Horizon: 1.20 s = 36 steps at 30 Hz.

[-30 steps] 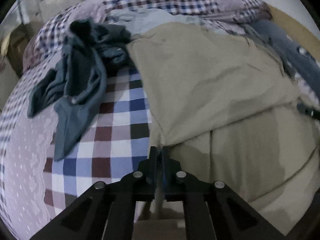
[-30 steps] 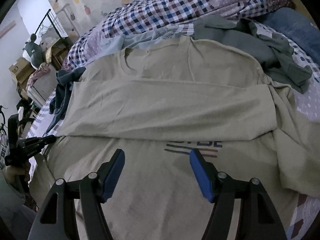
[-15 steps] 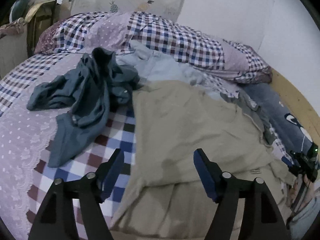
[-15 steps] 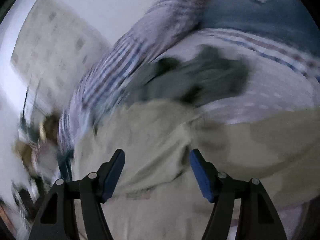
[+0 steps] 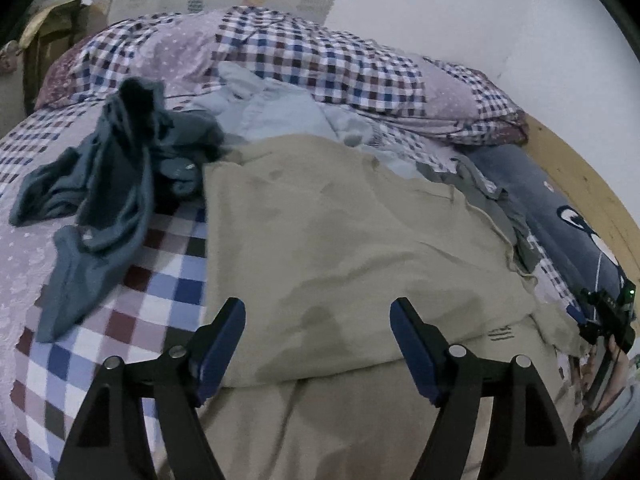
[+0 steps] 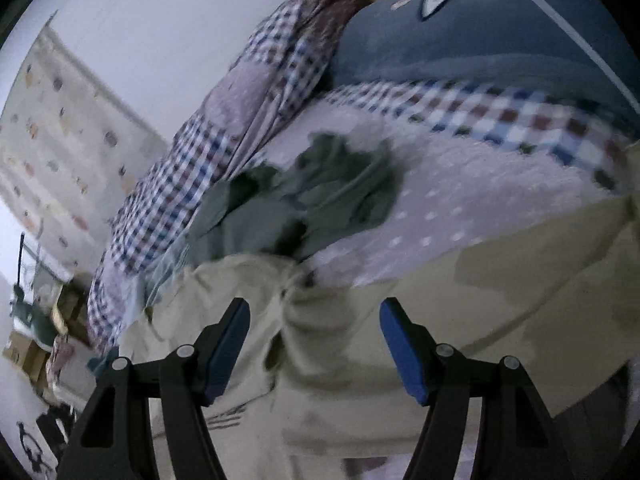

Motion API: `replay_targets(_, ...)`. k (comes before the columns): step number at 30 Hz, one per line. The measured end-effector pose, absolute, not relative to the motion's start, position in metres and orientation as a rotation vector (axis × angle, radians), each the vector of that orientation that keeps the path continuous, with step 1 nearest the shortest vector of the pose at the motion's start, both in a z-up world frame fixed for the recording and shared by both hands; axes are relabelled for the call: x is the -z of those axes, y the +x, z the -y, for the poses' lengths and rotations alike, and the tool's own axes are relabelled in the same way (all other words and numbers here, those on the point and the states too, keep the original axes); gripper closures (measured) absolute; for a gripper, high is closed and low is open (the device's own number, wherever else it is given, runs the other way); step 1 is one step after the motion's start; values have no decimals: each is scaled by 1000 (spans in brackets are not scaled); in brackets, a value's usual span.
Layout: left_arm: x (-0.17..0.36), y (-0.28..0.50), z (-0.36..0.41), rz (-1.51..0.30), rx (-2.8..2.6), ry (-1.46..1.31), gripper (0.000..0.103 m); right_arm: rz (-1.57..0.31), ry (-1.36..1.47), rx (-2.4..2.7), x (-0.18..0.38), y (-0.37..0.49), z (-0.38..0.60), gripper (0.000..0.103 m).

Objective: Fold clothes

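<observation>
Beige shirt (image 5: 340, 240) spread just ahead — both grippers (image 5: 318, 342) agape.

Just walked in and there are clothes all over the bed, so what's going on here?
A person is folding laundry on the bed with a handheld gripper in each hand. The beige shirt lies spread on the checked bedspread with one part already folded over. Both the left gripper and the right gripper are open above it, holding nothing. A crumpled teal garment, a light blue one and a grey-green one lie around it, not yet folded.
</observation>
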State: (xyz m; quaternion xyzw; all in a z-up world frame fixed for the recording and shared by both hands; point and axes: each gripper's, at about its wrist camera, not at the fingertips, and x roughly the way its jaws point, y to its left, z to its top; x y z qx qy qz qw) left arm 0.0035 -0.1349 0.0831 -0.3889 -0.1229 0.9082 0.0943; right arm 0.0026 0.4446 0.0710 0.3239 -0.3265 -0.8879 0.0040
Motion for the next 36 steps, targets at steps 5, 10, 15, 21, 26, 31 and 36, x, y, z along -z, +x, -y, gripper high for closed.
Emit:
replay_targets(5,-90,8,103,313,-2624,-1102,20,1002,905,3011,-93,37,-503,31)
replay_targets(10,-96,22,38,224,-2513,-1065,17,1354,744,3212,-91,101,-599,31)
replay_targets(15,-101,36,-62,269,-2311,-1026,17,1732,570,3193,-73,154,-659,30)
replay_targets(21,-105,51,-208,358,-2005,-1035,17,1800,544,3139,-64,164,-681,30)
replay_targets(26,-105,64,-327,386,-1778,-1105,17,1668,553,3193,-73,165,-683,30)
replay_targets(31,-92,58,-419,484,-1592,-1247,17,1635,545,3237,-77,172,-689,30)
replay_targets(36,-62,44,-484,630,-1486,-1425,17,1704,482,3190,-74,184,-703,30)
